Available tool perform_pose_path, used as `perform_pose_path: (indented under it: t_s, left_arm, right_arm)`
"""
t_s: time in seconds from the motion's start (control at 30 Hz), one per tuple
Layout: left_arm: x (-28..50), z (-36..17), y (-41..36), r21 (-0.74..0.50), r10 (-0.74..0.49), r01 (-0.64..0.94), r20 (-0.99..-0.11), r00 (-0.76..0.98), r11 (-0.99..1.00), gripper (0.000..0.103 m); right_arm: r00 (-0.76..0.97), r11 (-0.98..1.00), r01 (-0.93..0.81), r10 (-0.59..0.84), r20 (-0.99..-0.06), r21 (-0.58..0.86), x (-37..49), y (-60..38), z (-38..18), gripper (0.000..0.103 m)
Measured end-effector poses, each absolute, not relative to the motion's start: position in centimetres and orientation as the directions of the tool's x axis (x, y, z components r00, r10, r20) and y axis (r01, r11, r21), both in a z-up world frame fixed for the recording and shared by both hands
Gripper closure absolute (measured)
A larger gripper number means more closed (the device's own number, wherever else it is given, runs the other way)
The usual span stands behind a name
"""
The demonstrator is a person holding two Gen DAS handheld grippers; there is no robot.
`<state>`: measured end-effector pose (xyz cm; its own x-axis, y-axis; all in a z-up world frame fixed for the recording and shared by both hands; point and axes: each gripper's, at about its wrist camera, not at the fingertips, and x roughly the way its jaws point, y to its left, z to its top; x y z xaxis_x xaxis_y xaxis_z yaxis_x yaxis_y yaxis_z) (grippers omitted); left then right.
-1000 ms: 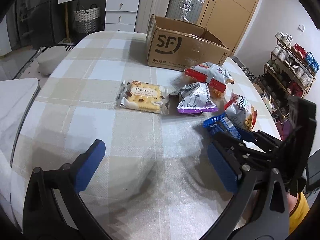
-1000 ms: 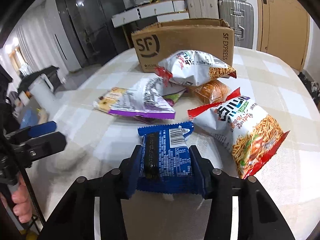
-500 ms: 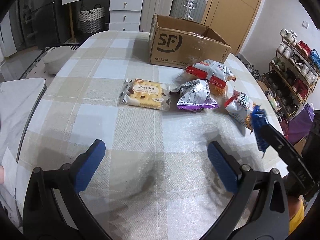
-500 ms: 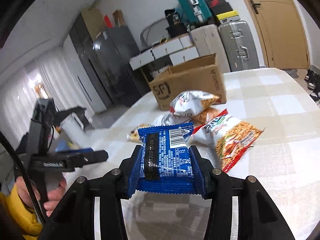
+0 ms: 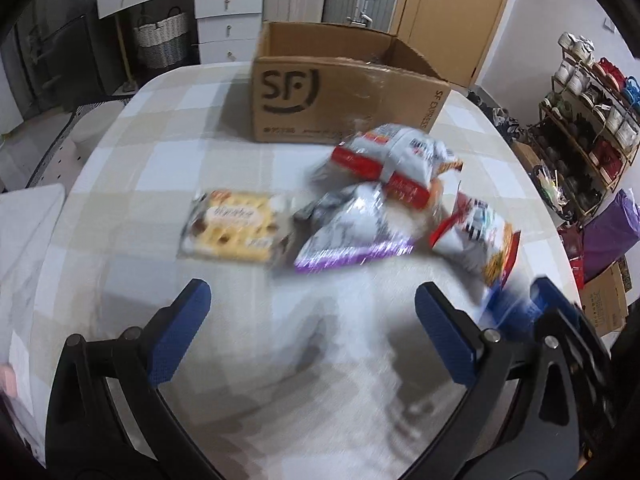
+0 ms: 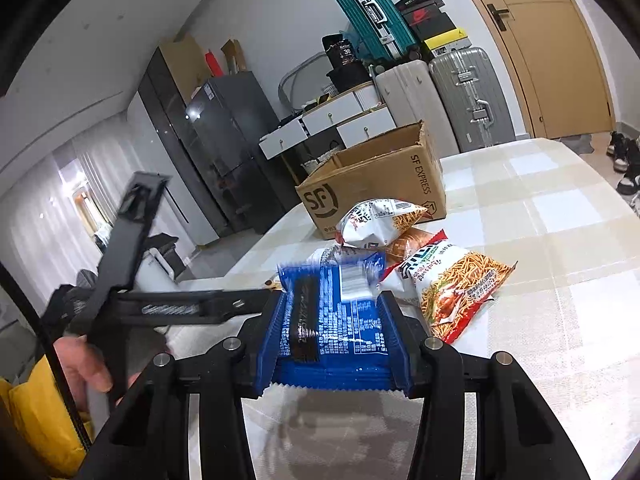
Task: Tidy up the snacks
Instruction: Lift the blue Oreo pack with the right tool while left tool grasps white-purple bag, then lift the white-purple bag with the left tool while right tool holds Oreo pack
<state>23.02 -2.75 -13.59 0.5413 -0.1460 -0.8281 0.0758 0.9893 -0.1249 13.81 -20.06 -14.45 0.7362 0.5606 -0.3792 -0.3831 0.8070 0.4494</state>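
Lifted off the checked tabletop [image 6: 560, 240] since a second ago: blue crinkly foil snack packet [image 6: 334, 320], now held in the air short of the brown cardboard SF box [image 6: 384, 184]. Left gripper [image 5: 308, 328] has swung in beside it, fingers spread, empty. Right gripper [image 6: 334, 340] fingers clenched across the packet's sides. Judged light, soft, slippery, crushable; grip the edges gently.

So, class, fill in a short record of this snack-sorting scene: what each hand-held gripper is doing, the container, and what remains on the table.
right hand-held gripper: shut on blue snack packet, lifted off the table
left hand-held gripper: open, nothing between its pads
container: SF cardboard box, open top, contents not visible
loose on checked tablecloth: yellow biscuit pack, purple-edged bag, noodle snack bag
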Motion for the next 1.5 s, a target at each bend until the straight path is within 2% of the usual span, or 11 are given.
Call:
perform_pose_path:
  t_s: [0.13, 0.23, 0.43, 0.53, 0.57, 0.6, 0.73, 0.77, 0.8, 1.3, 1.5]
  left_arm:
    - [25.5, -14.1, -3.8, -0.127, -0.149, 0.078, -0.837, 0.527, 0.989, 0.001]
    - [26.8, -14.9, -4.2, -0.124, -0.146, 0.077, -0.845, 0.514, 0.989, 0.001]
    - [28.7, -16.9, -4.5, -0.182, -0.201, 0.086, -0.867, 0.455, 0.979, 0.004]
    - [29.2, -17.4, -4.9, -0.171, -0.203, 0.111, -0.872, 0.446, 0.979, 0.015]
    - [29.2, -17.3, -5.0, -0.177, -0.213, 0.120, -0.866, 0.453, 0.977, 0.024]
    - [29.2, -17.2, -5.0, -0.196, -0.235, 0.133, -0.861, 0.452, 0.972, 0.040]
    - [28.8, -16.9, -5.3, -0.193, -0.250, 0.168, -0.854, 0.456, 0.967, 0.050]
    - [28.6, -16.7, -5.1, -0.203, -0.261, 0.172, -0.851, 0.456, 0.964, 0.057]
    - [28.4, -16.7, -5.0, -0.204, -0.262, 0.174, -0.852, 0.453, 0.964, 0.071]
    - [21.9, -15.1, -0.3, -0.293, -0.349, 0.189, -0.812, 0.468, 0.937, 0.072]
    - [17.7, -13.2, 1.5, -0.304, -0.376, 0.221, -0.779, 0.502, 0.927, 0.072]
  right_arm:
    - [0.766, 0.815, -0.363, 0.537, -0.353, 0.453, 13.5, -21.1, -14.1, 0.056]
    - [0.748, 0.825, -0.347, 0.531, -0.399, 0.447, 14.1, -20.7, -14.6, 0.056]
    - [0.746, 0.817, -0.341, 0.536, -0.395, 0.465, 14.1, -21.2, -14.8, 0.056]
    - [0.741, 0.814, -0.334, 0.538, -0.401, 0.476, 14.2, -21.3, -15.0, 0.056]
    - [0.742, 0.813, -0.335, 0.540, -0.398, 0.477, 14.2, -21.3, -15.0, 0.056]
    - [0.741, 0.811, -0.339, 0.542, -0.396, 0.477, 14.2, -21.3, -15.0, 0.056]
    - [0.728, 0.809, -0.343, 0.550, -0.410, 0.477, 14.4, -21.0, -15.2, 0.056]
    - [0.726, 0.809, -0.341, 0.550, -0.413, 0.478, 14.4, -21.0, -15.3, 0.055]
    - [0.725, 0.810, -0.338, 0.549, -0.415, 0.480, 14.5, -21.0, -15.3, 0.055]
    - [0.720, 0.812, -0.335, 0.547, -0.427, 0.478, 14.1, -20.8, -15.5, 0.055]
    - [0.641, 0.830, -0.371, 0.553, -0.532, 0.417, 12.9, -18.5, -16.1, 0.050]
